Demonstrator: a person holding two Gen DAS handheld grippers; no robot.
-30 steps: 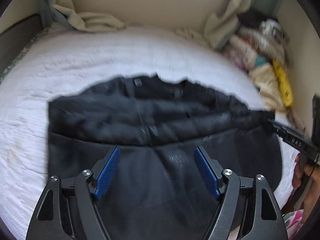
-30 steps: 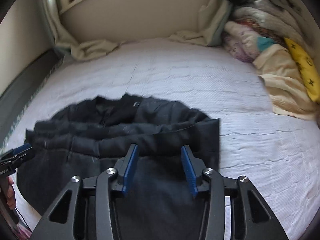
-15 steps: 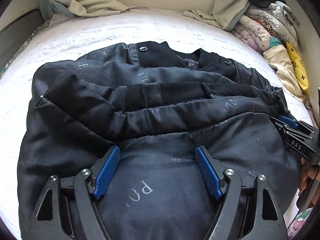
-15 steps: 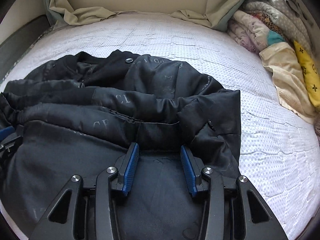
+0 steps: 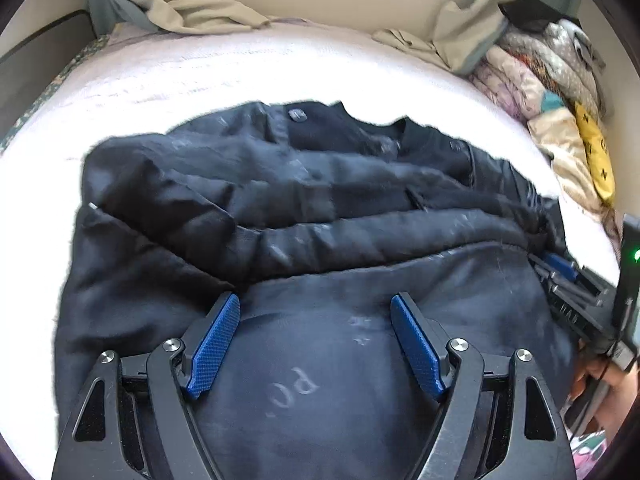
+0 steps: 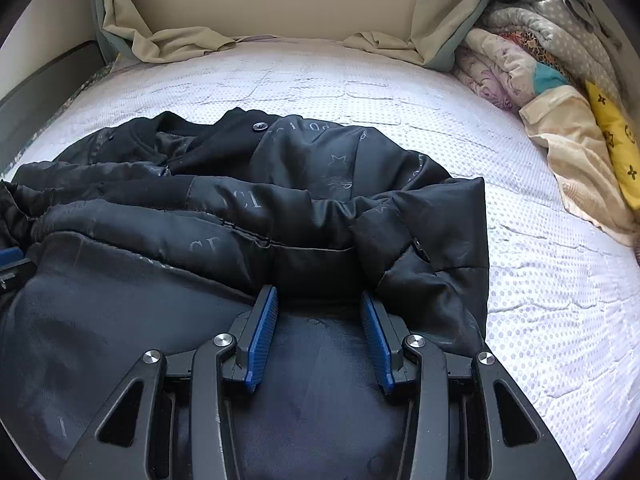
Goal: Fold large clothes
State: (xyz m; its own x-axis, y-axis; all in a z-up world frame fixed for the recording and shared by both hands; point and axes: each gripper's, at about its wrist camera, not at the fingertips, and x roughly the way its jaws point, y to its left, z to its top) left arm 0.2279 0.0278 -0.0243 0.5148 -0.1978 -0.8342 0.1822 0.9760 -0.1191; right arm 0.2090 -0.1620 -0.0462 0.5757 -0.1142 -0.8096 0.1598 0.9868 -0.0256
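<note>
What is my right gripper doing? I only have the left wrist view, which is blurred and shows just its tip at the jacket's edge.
Observer: The right gripper is open over the black jacket, with no fabric pinched between its pads.
Operator: Where does the jacket end on that side?
Observer: Its right edge runs straight down just right of that gripper. Beyond it the white mattress shows.

Pale "CL" [image 6: 244, 200] and "CI" [image 6: 203, 246] lettering on black jacket [image 6: 360, 184], other print illegible
</note>
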